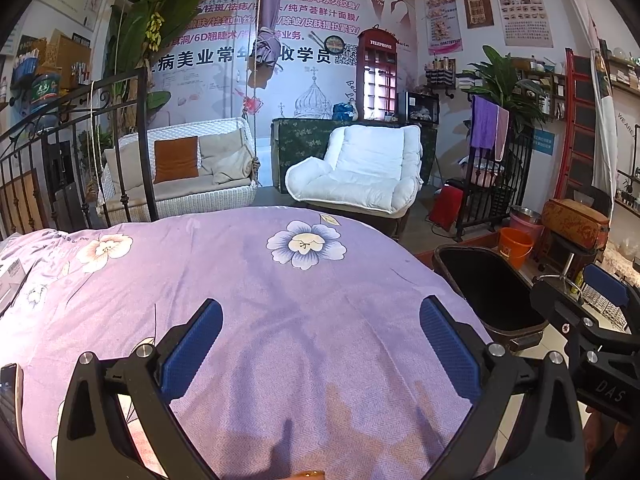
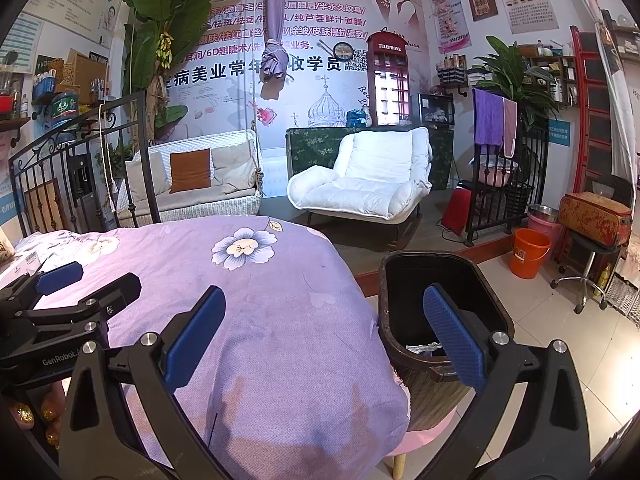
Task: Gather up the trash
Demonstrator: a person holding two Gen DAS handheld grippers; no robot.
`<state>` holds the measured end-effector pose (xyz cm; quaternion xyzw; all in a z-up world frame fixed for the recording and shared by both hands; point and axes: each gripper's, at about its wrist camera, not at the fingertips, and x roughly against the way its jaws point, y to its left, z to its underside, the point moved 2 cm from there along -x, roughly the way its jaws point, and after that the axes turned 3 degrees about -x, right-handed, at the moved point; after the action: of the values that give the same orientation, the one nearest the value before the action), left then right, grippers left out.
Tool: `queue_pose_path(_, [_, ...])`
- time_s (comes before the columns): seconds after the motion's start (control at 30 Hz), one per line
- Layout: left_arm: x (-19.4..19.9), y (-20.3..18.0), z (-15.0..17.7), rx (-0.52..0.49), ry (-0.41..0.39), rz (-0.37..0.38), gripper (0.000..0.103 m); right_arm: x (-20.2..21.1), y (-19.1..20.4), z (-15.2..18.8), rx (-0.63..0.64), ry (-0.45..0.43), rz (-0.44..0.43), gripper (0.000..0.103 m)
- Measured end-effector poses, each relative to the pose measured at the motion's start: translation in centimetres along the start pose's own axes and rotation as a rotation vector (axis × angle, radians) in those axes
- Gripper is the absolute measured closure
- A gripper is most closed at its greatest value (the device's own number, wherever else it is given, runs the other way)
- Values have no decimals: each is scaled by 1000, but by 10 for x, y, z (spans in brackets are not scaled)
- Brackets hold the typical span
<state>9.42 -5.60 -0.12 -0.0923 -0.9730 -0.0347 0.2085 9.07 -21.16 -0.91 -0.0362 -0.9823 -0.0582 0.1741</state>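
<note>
With some crumpled white scrap [image 2: 424, 347] already in the dark oval plastic bin [image 2: 496, 300] at 3 o'clock, both claws, left claw [image 1: 320, 344] and right claw [image 2: 326, 340], hang spread apart and empty over the lilac flowered bedspread [image 1: 256, 280], so looks nearly done.

Both grippers are held out side by side, level and pointing the same way; the left gripper [image 1: 320, 344] has its blue pads spread wide with nothing between them; the right gripper [image 2: 324, 336] is just as wide apart and empty, sitting just beside the left one.
</note>
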Motion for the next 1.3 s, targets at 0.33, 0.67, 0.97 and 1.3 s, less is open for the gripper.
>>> queue_pose_path(0.33, [0, 0, 0, 2, 2, 0, 5, 0, 0, 0, -3, 0, -2, 5])
queue_pose_path(0.67, [0, 1, -1, 3, 4, 5, 5, 2, -1, 0, -6, -1, -2, 5])
queue_pose_path(0.97, [2, -1, -1, 0, 3, 7, 5, 2, -4, 2, -9, -3, -2, 5])
queue_pose_path(1.3, [2, -1, -2, 0, 5, 7, 5, 2, -5, 1, -10, -2, -1, 5])
